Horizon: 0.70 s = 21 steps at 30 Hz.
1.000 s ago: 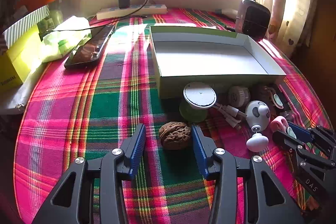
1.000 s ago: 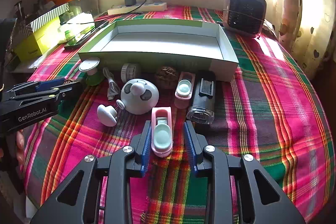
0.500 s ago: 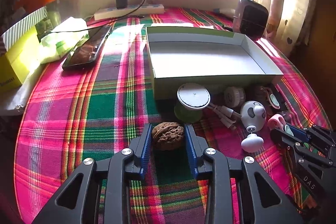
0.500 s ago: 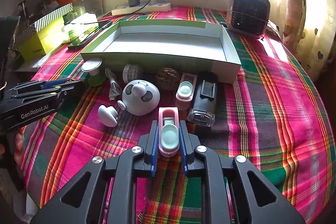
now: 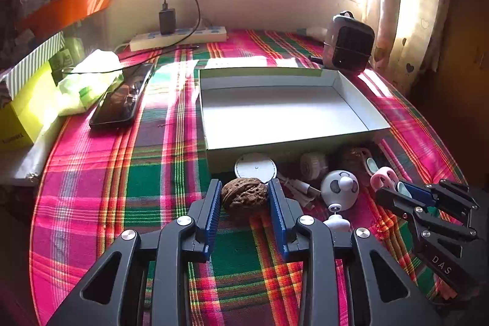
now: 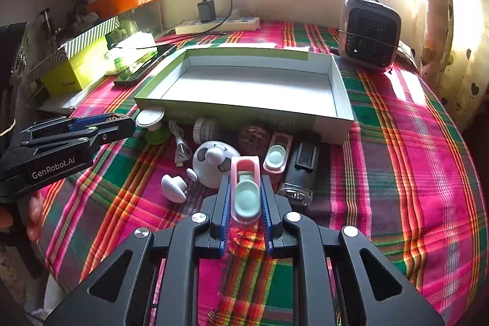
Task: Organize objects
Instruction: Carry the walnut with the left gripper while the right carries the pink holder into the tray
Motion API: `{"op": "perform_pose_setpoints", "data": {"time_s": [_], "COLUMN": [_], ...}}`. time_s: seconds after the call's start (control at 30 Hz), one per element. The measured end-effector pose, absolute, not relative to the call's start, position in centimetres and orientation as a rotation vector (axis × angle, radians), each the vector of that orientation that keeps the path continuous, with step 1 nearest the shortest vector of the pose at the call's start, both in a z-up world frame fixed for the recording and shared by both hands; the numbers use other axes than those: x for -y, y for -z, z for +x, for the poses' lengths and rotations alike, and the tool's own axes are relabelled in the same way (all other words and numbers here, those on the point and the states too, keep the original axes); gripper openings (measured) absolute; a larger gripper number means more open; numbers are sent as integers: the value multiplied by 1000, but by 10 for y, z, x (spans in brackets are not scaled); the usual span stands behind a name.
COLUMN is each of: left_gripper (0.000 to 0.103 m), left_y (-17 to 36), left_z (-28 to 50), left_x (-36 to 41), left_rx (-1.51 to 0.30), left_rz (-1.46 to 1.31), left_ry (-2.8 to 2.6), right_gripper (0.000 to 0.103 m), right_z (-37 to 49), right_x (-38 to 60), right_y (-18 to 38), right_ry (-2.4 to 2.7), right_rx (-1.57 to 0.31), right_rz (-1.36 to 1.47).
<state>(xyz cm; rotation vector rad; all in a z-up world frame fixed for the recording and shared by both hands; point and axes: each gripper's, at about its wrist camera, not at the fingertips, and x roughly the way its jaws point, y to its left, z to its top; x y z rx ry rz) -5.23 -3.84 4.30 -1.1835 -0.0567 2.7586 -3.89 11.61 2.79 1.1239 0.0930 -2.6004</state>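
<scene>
A brown walnut (image 5: 244, 197) sits between the blue pads of my left gripper (image 5: 244, 184), which is shut on it just above the plaid cloth. My right gripper (image 6: 246, 180) is shut on a pink case with a mint oval (image 6: 244, 199). In the left wrist view the right gripper (image 5: 406, 193) shows at the right with the pink case (image 5: 382, 177) in it. The empty white box with green sides (image 6: 244, 112) stands just beyond both. Along its near wall lie a panda-faced ball (image 6: 211, 164), a second walnut (image 6: 253, 136) and a second pink case (image 6: 276, 156).
Also near the box: a white disc on a green base (image 6: 151, 119), a white cable (image 6: 180, 144), a white mushroom-shaped piece (image 6: 172, 188) and a black-and-clear block (image 6: 301, 170). A phone (image 5: 119, 103), a power strip (image 5: 180, 37) and a dark heater (image 6: 369, 35) lie farther back.
Both grippers went from open around their things to shut: the left on the walnut, the right on the pink case. The left has since risen a little with the walnut.
</scene>
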Motion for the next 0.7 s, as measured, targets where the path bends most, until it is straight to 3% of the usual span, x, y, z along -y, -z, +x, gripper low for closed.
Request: {"op": "perform_pose_setpoints", "data": {"time_s": [0.7], "left_gripper": [29], "left_y": [-58], "left_z": [-115], "left_x": [25], "left_rx": [68], "left_rz": [-1151], "left_ry": [-2697], "right_gripper": [19], "right_z": [-109], "right_x": [-111], "right_y": [-57], "right_ry": [2530], "right_rx": [-55], "right_rz": [1115]}}
